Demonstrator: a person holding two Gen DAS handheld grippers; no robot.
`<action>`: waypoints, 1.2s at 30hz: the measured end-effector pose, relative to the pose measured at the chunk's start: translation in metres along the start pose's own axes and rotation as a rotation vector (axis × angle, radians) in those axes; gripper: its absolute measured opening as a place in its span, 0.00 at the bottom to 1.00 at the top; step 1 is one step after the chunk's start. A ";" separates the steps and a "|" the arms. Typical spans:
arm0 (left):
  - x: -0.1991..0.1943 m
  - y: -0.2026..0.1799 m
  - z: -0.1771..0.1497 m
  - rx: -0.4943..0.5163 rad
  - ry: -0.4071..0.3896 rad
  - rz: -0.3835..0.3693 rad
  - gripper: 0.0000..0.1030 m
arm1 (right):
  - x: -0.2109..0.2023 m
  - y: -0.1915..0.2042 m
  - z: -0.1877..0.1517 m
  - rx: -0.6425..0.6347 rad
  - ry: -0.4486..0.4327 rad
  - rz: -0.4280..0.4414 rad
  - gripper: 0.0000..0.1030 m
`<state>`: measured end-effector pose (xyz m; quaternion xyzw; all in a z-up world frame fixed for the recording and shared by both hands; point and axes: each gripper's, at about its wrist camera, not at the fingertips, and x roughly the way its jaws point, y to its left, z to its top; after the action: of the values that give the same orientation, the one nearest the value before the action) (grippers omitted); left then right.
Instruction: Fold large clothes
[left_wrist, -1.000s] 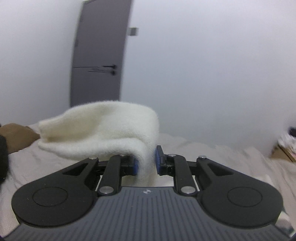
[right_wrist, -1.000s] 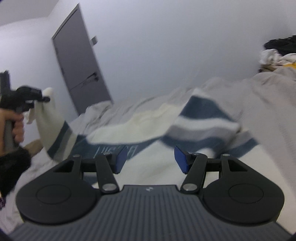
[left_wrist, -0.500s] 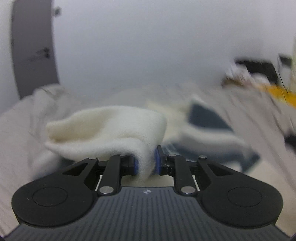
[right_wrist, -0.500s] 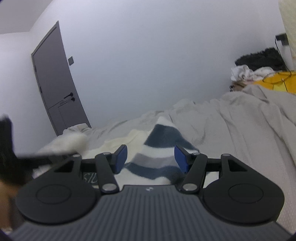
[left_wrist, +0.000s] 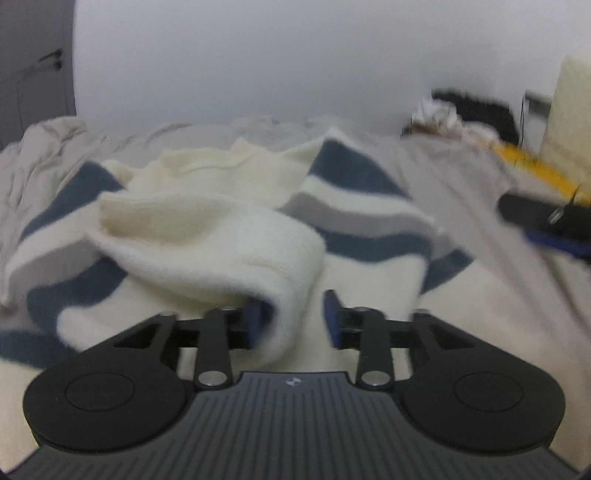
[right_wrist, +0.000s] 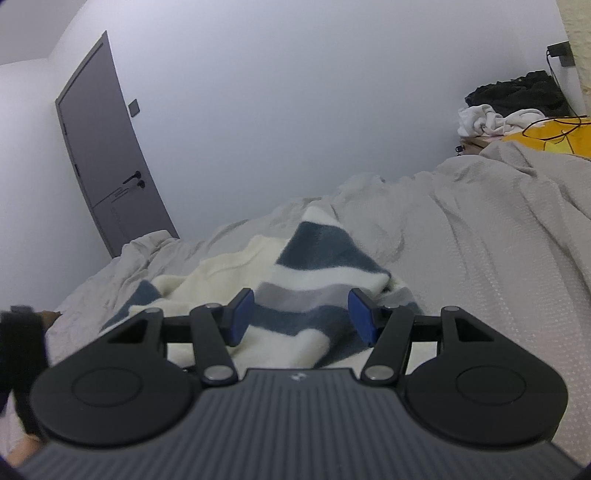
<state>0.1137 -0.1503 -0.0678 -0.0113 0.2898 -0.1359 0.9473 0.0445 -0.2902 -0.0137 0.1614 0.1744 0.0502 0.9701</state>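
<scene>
Rumpled grey bedding (right_wrist: 480, 258) under everything. L gripper (left_wrist: 295, 317) angled down, jaws just opening, cream cuff (left_wrist: 229, 251) draped on left pad, not pinched. R gripper (right_wrist: 301, 314) hovered half-open, empty. Striped sweater (right_wrist: 306, 266) lay bunched mid-bed, cream w/ blue-grey bands.

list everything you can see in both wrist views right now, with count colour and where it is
striped sweater: 1, cream with navy and grey bands, spread on the bed
sweater cuff: 1, cream, draped against the left tool's left pad
bed cover: 1, pale grey, wrinkled, under the sweater
door: 1, grey with dark handle, far left wall
clothes pile: 1, black and white, far right
yellow item: 1, right edge, beyond the bed
left tool: 1, black with blue pads, jaws just opened, cuff released
right tool: 1, black with blue pads, open over the sweater, gripping nothing
</scene>
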 end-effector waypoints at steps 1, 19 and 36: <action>-0.006 0.001 0.004 -0.033 -0.007 -0.011 0.57 | 0.000 0.000 0.000 -0.002 -0.003 0.006 0.58; -0.155 0.052 0.001 -0.234 -0.032 0.061 0.58 | 0.000 0.065 -0.018 -0.156 0.021 0.220 0.58; -0.105 0.083 -0.007 -0.258 0.031 0.049 0.58 | 0.060 0.111 -0.067 -0.344 0.115 0.213 0.57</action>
<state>0.0472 -0.0421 -0.0250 -0.1237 0.3199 -0.0744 0.9364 0.0723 -0.1567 -0.0554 0.0079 0.2002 0.1908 0.9610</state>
